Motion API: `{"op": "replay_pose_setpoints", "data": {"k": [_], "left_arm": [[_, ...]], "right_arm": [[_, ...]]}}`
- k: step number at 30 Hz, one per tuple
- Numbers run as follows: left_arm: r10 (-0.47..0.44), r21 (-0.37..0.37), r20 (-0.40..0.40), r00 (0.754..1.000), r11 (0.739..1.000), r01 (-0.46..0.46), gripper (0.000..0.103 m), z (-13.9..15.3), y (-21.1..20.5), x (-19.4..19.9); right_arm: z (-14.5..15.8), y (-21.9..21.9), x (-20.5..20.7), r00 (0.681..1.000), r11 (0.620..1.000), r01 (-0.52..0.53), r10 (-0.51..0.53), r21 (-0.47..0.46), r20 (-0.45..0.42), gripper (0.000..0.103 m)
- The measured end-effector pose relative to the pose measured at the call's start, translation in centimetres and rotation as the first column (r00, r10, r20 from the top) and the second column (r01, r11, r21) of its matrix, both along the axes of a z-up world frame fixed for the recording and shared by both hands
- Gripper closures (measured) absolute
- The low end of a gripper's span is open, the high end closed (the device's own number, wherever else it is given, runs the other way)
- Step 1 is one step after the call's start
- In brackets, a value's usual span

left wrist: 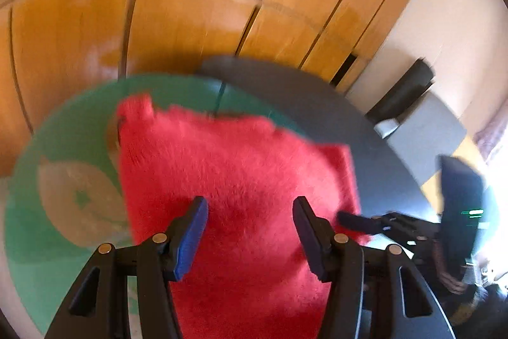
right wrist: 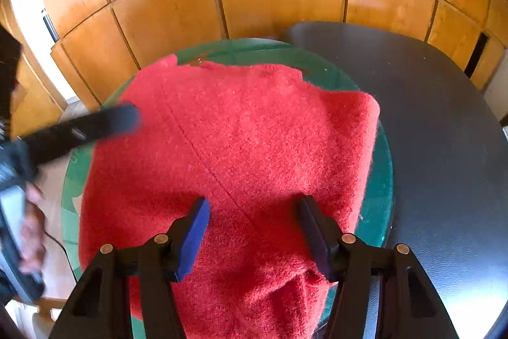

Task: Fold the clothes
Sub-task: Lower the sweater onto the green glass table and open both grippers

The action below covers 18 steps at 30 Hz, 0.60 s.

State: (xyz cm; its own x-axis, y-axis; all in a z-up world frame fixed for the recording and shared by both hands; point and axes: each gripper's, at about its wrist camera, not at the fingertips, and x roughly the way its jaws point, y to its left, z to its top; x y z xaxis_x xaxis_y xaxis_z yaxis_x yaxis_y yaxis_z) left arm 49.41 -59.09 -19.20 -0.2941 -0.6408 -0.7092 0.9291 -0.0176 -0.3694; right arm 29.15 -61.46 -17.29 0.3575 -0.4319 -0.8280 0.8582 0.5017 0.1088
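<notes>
- Wooden cupboard doors [right wrist: 279, 5] are seen behind a bench [right wrist: 444, 132] carrying a green mat [right wrist: 381, 180].
- A red sweater [right wrist: 238, 148] is spread beneath both claws, flattened for folding.
- Left claw [left wrist: 250, 234]: held open, empty, above the knit.
- Right claw [right wrist: 254, 235]: likewise open, probably released; blur hampers certainty.

you get bright daylight blowing out at the left wrist view's right edge, glare streaks on the wooden cabinet doors [left wrist: 197, 5], motion blur smearing that view, sharper right view, fisheye bending and dark corners.
</notes>
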Motion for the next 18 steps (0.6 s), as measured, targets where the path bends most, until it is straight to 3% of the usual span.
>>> {"op": "replay_pose_setpoints", "data": {"k": [2, 7, 12, 16, 18], "left_arm": [[0.027, 0.009, 0.014, 1.0, 1.0, -0.027, 0.048, -1.1, -0.4, -0.2], [0.094, -0.002, 0.063, 0.994, 0.996, -0.094, 0.048, -0.6, -0.3, -1.1], [0.15, -0.038, 0.221, 0.964, 0.989, -0.145, 0.047, 2.0, 1.4, -2.4], [0.232, -0.1, 0.323, 0.918, 0.973, -0.21, 0.039, 4.8, 2.9, -2.8], [0.247, -0.13, 0.355, 0.901, 0.968, -0.214, 0.036, 6.2, 4.0, -2.8]], "right_arm": [[0.0, 0.6, 1.1, 1.0, 1.0, 0.004, -0.004, -0.007, 0.002, 0.043], [-0.7, 1.3, 2.0, 0.999, 1.0, 0.023, -0.023, -0.017, -0.037, 0.043], [2.1, 3.5, 1.5, 0.994, 0.994, 0.094, -0.096, -0.051, -0.047, 0.041], [4.5, 6.4, 0.3, 0.986, 0.981, 0.154, -0.16, -0.118, -0.038, 0.014], [5.1, 7.4, -0.2, 0.985, 0.979, 0.166, -0.169, -0.116, -0.017, 0.014]]}}
